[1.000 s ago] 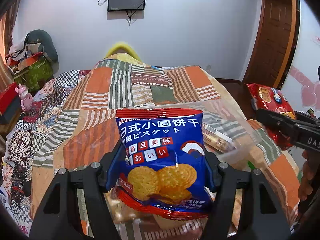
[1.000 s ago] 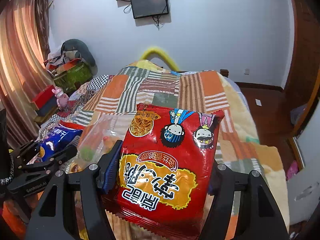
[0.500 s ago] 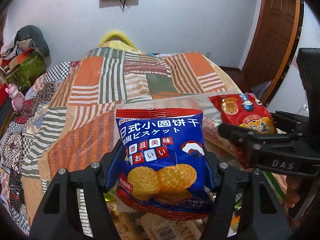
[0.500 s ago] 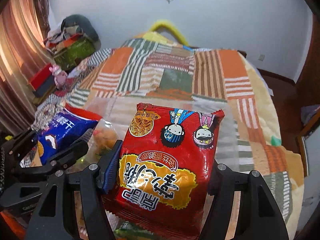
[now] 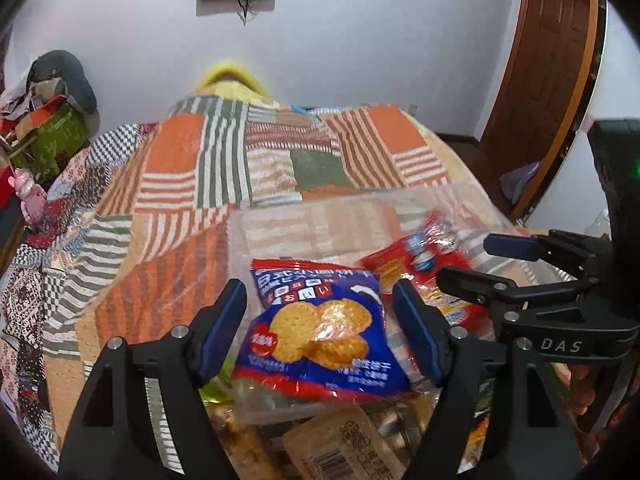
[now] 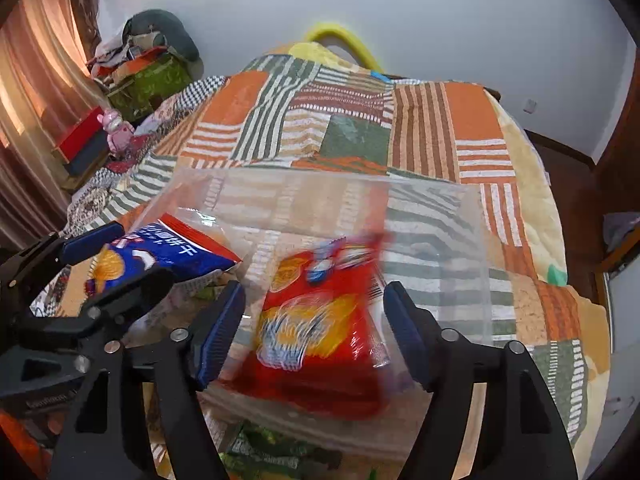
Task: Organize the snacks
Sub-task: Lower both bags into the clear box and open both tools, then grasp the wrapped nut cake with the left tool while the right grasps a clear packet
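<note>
My left gripper (image 5: 320, 320) is open above a clear plastic bin (image 5: 360, 204) on the bed. A blue biscuit bag (image 5: 320, 332) lies loose between its fingers, tilted over the other snacks in the bin. My right gripper (image 6: 314, 316) is open too, and a red noodle-snack bag (image 6: 320, 332), blurred by motion, sits free between its fingers inside the bin (image 6: 440, 208). The blue bag also shows in the right wrist view (image 6: 168, 252), and the red bag in the left wrist view (image 5: 416, 256). The right gripper (image 5: 480, 260) shows in the left wrist view.
The bin holds several other packets, among them a tan barcoded packet (image 5: 344, 448) and green packets (image 6: 272, 452). A patchwork blanket (image 5: 240, 160) covers the bed. Clutter and a pink toy (image 6: 118, 132) stand at the left, a wooden door (image 5: 552, 80) at the right.
Both grippers have moved down over the bin and opened. The blue bag and the red bag have left the fingers and dropped into the bin.
</note>
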`<action>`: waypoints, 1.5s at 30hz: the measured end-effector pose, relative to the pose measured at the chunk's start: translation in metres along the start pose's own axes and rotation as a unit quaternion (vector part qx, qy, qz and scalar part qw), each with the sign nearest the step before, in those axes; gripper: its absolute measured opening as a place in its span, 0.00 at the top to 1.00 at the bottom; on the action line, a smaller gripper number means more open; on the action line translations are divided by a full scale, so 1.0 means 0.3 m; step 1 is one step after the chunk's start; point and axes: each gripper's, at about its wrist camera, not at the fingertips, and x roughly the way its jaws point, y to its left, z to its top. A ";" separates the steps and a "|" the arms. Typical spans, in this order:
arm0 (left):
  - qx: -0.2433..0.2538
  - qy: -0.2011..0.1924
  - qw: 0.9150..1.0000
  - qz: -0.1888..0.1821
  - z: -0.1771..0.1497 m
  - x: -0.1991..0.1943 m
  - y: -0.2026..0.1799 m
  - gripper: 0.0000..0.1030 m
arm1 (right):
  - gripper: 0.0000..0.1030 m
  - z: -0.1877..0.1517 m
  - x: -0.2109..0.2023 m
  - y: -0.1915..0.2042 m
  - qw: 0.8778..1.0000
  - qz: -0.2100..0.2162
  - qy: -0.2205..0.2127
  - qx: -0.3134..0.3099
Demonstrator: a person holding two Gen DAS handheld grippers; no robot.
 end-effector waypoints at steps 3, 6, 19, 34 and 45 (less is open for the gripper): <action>-0.001 -0.020 1.000 0.003 0.009 -0.067 0.018 0.17 | 0.26 -0.004 -0.059 0.001 1.000 -0.001 -0.021 -0.004; 0.008 -0.028 0.999 0.017 0.002 -0.125 0.043 0.15 | 0.23 -0.015 -0.106 0.005 0.999 -0.003 -0.038 -0.006; -0.008 0.046 0.997 0.059 -0.208 -0.114 0.201 0.12 | 0.22 -0.165 -0.196 -0.034 0.999 -0.020 -0.045 0.003; -0.036 0.098 0.993 0.052 -0.340 0.044 0.219 0.20 | 0.23 -0.320 -0.092 -0.005 0.999 0.019 0.032 0.015; -0.023 0.089 0.993 0.068 -0.389 -0.004 0.223 0.56 | 0.53 -0.350 -0.093 0.010 0.998 0.046 0.019 0.027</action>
